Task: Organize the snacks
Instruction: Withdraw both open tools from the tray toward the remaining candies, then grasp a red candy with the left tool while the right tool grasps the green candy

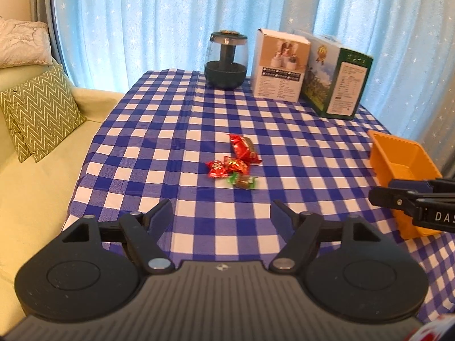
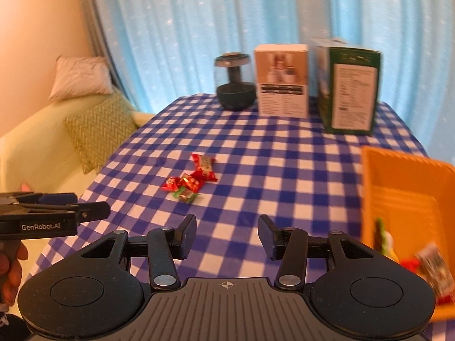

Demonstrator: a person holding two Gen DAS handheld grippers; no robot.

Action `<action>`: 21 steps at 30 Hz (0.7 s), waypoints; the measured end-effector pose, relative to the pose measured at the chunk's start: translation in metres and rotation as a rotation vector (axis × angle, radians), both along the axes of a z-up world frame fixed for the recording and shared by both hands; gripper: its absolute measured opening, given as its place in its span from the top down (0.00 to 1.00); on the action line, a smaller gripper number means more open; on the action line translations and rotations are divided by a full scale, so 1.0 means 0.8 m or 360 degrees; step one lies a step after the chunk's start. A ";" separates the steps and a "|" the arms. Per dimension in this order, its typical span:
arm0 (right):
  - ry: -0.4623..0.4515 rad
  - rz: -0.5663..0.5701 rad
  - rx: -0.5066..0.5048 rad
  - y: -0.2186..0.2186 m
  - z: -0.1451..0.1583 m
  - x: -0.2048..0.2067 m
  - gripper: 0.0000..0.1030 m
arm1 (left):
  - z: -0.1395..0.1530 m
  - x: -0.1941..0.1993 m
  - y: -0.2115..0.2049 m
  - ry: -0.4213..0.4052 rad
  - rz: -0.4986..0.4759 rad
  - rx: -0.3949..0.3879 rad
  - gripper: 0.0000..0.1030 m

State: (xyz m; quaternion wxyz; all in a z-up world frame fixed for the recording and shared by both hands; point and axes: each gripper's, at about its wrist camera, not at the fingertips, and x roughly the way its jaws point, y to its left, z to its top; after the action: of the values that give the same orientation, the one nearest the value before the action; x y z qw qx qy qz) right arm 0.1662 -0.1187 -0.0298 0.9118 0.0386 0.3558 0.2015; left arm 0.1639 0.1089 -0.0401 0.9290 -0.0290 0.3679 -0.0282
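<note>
Between the left gripper's (image 1: 221, 214) fingers (image 1: 159, 213) lies only checked cloth — they stand wide apart and hold nothing. The right gripper (image 2: 227, 231) has its fingers (image 2: 187, 234) parted less widely, also with nothing between them.

At 12 o'clock from the left gripper, a short way up the surface (image 1: 284, 147), sits a small cluster of snacks. A long red pack (image 1: 245, 148) lies farthest; two red candies (image 1: 217, 169) and (image 1: 237, 165) touch just in front of it; a green candy (image 1: 241, 181) lies nearest the fingers. From the right wrist view the same cluster shows at about 11 o'clock, well apart from that gripper.

At 3 o'clock in the left view stands an orange bin (image 1: 403, 176), with the right gripper's tip reaching across its near side. In the right view the bin (image 2: 403, 199) fills the 3 o'clock edge, and blurred wrappers (image 2: 426, 267) lie inside it — red, green and white, too smeared to tell apart.

At the far edge, near 12 to 1 o'clock, stand a dark glass jar (image 1: 226, 59), a white box (image 1: 280, 66) and a green box (image 1: 338, 79), close together in a row. Blue curtains (image 1: 170, 22) hang behind. At 9 o'clock a pale sofa (image 1: 37, 184) carries a zigzag cushion (image 1: 39, 110).
</note>
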 end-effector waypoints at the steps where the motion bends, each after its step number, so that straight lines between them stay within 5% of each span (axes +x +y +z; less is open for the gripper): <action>1: -0.0005 0.0022 -0.0009 0.006 -0.005 0.008 0.53 | -0.005 0.006 0.002 0.0005 -0.0004 0.0000 0.29; 21: -0.0058 0.0456 -0.0129 0.104 -0.103 0.127 0.53 | -0.080 0.101 0.040 0.0033 0.0030 0.0044 0.30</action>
State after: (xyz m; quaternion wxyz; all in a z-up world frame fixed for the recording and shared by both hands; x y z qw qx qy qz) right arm 0.2679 -0.0358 -0.1120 0.8808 -0.0532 0.3489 0.3157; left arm 0.2447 0.1412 -0.1039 0.9257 -0.0198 0.3774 -0.0140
